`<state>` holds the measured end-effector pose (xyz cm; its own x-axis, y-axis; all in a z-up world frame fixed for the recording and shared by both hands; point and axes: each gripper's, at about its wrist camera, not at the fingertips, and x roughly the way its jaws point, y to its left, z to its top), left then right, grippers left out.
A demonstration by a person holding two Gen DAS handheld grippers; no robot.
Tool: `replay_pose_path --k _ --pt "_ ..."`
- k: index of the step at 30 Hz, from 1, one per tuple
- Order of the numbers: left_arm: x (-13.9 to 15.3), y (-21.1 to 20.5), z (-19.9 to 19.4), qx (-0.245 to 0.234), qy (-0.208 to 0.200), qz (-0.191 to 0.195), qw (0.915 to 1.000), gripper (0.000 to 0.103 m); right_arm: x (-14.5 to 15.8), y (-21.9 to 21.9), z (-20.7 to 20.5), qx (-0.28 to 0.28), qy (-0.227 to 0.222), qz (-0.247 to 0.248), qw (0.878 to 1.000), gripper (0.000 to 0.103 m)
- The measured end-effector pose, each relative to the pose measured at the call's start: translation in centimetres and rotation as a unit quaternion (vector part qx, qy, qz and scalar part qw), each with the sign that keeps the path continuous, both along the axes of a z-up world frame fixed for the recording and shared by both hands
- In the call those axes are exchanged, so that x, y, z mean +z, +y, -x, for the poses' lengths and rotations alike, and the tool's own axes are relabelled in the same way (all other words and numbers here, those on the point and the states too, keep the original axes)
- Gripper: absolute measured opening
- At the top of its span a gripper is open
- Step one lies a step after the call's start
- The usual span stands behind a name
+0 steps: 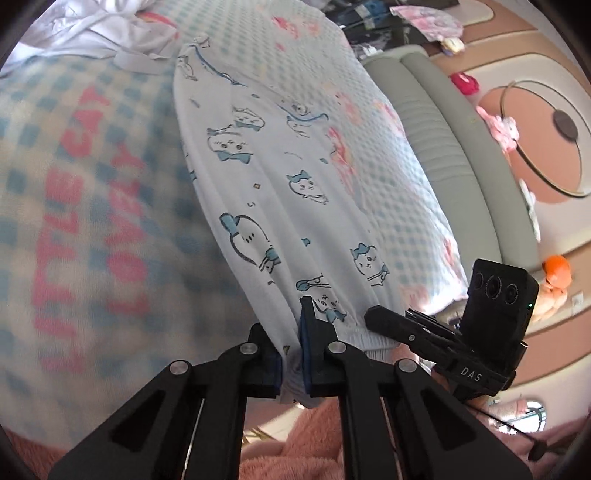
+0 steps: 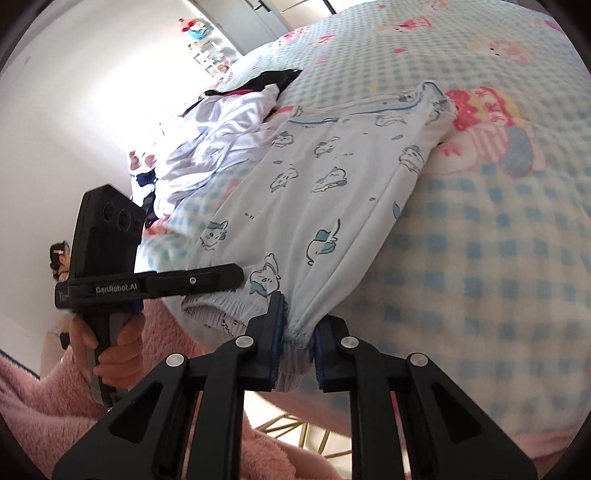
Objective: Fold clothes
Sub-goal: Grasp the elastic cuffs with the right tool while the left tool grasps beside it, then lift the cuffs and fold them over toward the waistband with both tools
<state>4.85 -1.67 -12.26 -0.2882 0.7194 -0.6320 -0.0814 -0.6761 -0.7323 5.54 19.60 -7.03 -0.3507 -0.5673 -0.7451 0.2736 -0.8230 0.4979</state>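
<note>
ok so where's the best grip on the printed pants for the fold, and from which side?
The gathered waistband, coming in from the bed's near edge. The pants lie lengthwise away over the checked blanket, so the waistband is the closest edge. Left gripper and right gripper each pinch a waistband corner.

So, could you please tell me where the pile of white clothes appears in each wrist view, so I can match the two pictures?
Left wrist view: the pile of white clothes lies at the top left, beyond the far end of the printed pyjama trousers.
Right wrist view: the pile sits left of centre, beside the trousers.
Shared landmark: the trousers' elastic waistband, gripped in both views.
</note>
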Motion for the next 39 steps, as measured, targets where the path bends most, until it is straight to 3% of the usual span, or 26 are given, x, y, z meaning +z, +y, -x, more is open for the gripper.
replay_pose_path --k 7,13,21,26,28,30,32,34,39 --pt "-1.9 -0.7 -1.2 -0.011 -0.038 -0.029 0.9988 0.008 -2.2 0.3 -1.8 0.011 -0.054 0.01 0.998 0.014" --pt "-0.5 -2.5 -0.3 -0.019 -0.024 -0.059 0.9978 0.008 -0.5 0.3 -0.5 0.039 -0.042 0.021 0.998 0.015" --pt "1.6 -2.3 4.3 -0.024 -0.021 -0.059 0.9977 0.008 1.5 0.3 3.5 0.055 -0.036 0.023 0.998 0.017" --pt "1.2 -2.9 8.2 -0.004 -0.026 -0.066 0.9974 0.009 1.6 0.7 6.6 0.037 -0.037 0.016 0.999 0.02" --pt "0.4 -3.4 9.8 0.014 -0.038 -0.077 0.9962 0.012 1.3 1.1 7.8 0.025 -0.042 0.019 0.999 0.025" --pt "-0.2 -4.1 11.1 0.033 -0.045 -0.092 0.9942 0.032 1.0 1.4 9.0 0.013 -0.047 0.022 0.999 0.027" --pt "-0.3 -4.7 12.0 0.049 -0.046 -0.105 0.9922 0.044 0.7 1.8 10.0 0.001 -0.051 0.025 0.998 0.028" --pt "0.1 -5.0 12.5 0.051 -0.037 -0.116 0.9913 0.045 0.8 2.3 10.3 -0.013 -0.046 0.025 0.999 0.028" --pt "0.4 -5.1 13.1 0.033 -0.029 -0.174 0.9838 0.06 1.0 3.5 10.6 -0.045 -0.03 0.028 0.998 0.033"
